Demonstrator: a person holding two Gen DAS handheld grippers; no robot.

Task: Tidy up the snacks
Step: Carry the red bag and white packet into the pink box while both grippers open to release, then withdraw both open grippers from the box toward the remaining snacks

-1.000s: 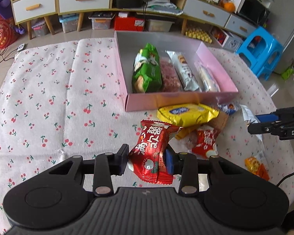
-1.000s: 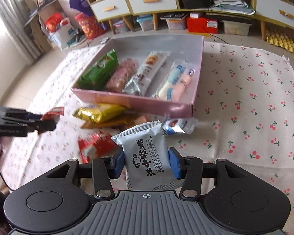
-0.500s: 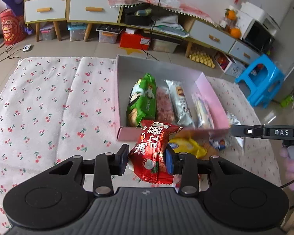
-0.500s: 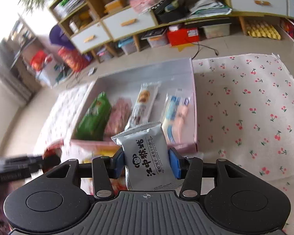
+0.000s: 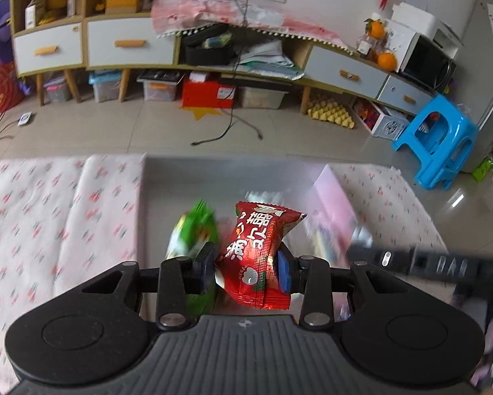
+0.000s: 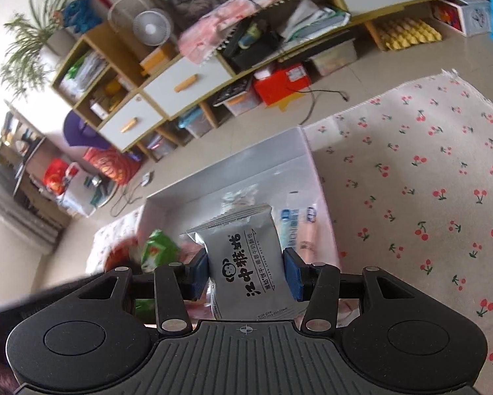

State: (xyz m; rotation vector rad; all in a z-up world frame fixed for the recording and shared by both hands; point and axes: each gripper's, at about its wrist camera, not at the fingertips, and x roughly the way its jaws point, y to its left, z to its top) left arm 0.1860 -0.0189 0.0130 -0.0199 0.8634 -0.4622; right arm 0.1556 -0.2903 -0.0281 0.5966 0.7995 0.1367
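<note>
My left gripper (image 5: 246, 271) is shut on a red snack packet (image 5: 258, 253) and holds it above the pink box (image 5: 333, 194). A green packet (image 5: 193, 230) lies blurred in the box below it. My right gripper (image 6: 246, 275) is shut on a grey biscuit packet (image 6: 246, 263) and holds it over the same pink box (image 6: 322, 191). In the right wrist view the green packet (image 6: 157, 250) and a pale blue and pink packet (image 6: 299, 230) lie in the box. The right gripper's black arm (image 5: 427, 265) crosses the left wrist view at the right.
The box sits on a cherry-print cloth (image 6: 427, 181) on the floor, also seen in the left wrist view (image 5: 59, 217). A long low cabinet (image 5: 131, 46) with drawers stands behind. A blue stool (image 5: 437, 138) stands at the right.
Both grippers have risen and moved forward over the box with their packets. The loose snacks in front of the box have dropped out of view. The views now tilt up toward the cabinet.
</note>
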